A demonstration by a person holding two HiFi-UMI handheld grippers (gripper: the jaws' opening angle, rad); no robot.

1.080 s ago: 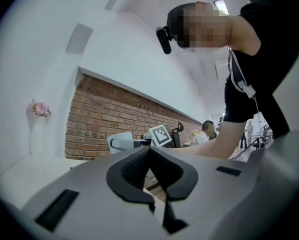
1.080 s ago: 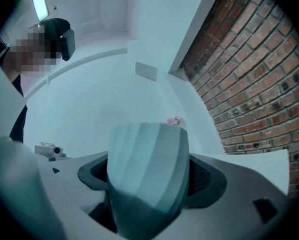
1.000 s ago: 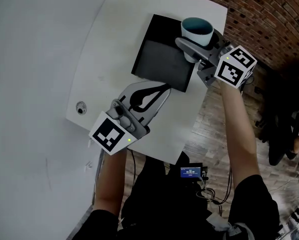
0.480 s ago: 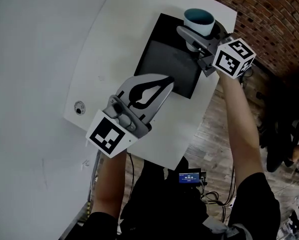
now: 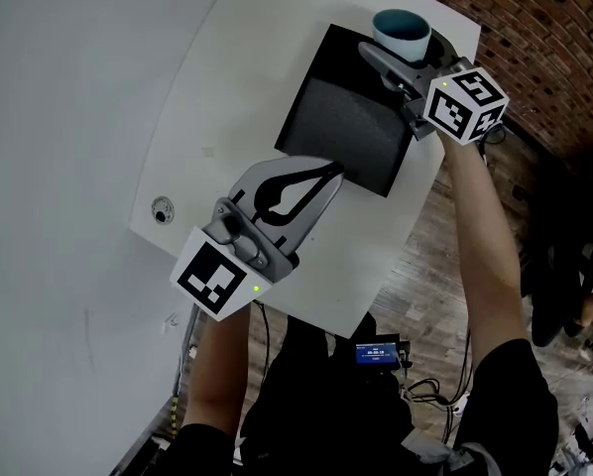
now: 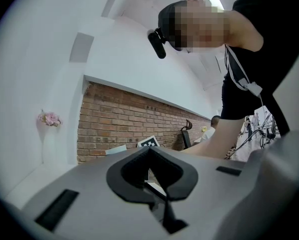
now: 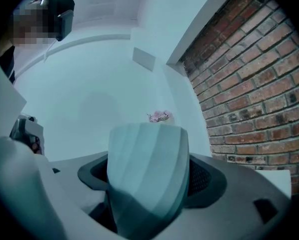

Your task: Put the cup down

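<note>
only its own view shows right gripper [image 7: 149, 178] clamping cup [image 7: 147, 151]

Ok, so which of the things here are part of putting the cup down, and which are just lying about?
Part of the job:
cup, held in the right gripper
black mat
white table under the mat

Just about:
left gripper, shut and empty
small round fitting in the table
lit screen at the person's waist

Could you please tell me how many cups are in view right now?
1. The cup is held in the right gripper, by the far corner of the black mat. No other cup shows in any view.
</note>
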